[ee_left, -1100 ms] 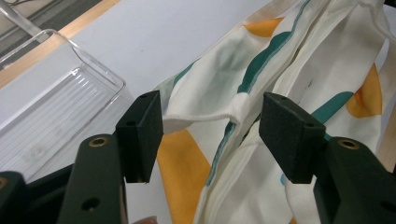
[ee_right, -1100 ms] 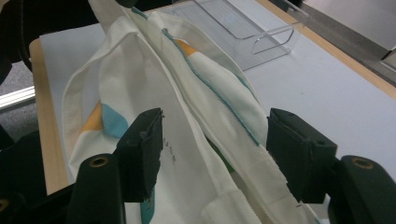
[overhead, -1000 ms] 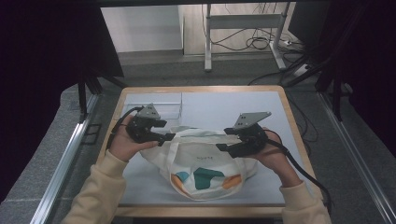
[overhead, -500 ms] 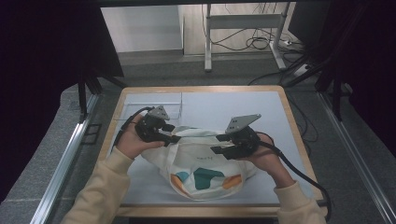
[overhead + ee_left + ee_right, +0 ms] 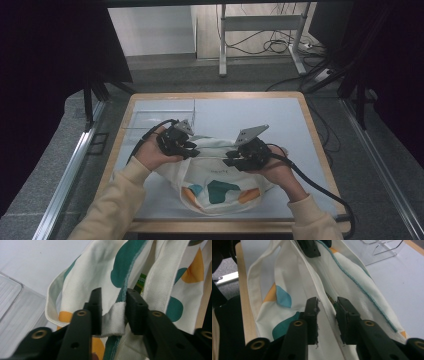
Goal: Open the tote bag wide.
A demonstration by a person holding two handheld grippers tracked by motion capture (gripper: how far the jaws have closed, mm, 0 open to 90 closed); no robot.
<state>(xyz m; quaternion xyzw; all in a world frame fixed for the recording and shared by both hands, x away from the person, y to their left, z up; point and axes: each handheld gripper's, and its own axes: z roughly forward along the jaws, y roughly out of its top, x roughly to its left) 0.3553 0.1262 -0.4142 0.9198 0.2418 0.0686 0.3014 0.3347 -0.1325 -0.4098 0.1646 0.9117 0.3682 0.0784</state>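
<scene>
A white cloth tote bag point(image 5: 215, 192) with teal and orange shapes lies on the pale table top, its mouth toward the far side. My left gripper point(image 5: 192, 150) is at the left end of the mouth. In the left gripper view this gripper point(image 5: 112, 305) is shut on a folded bit of the bag's white rim point(image 5: 113, 320). My right gripper point(image 5: 231, 159) is at the right end of the mouth. In the right gripper view it point(image 5: 327, 306) has the bag's rim point(image 5: 324, 310) between its jaws. Something green point(image 5: 142, 280) shows inside the bag.
A clear plastic tray point(image 5: 150, 120) stands at the table's far left, just behind my left hand, and appears in the gripper views too point(image 5: 15, 305) point(image 5: 382, 250). A wooden border point(image 5: 315, 130) frames the table. Cables trail from both grippers toward me.
Both hands have drawn in toward each other and toward the table's middle, so the bag's mouth is narrower. The rim now runs taut between the two grippers.
</scene>
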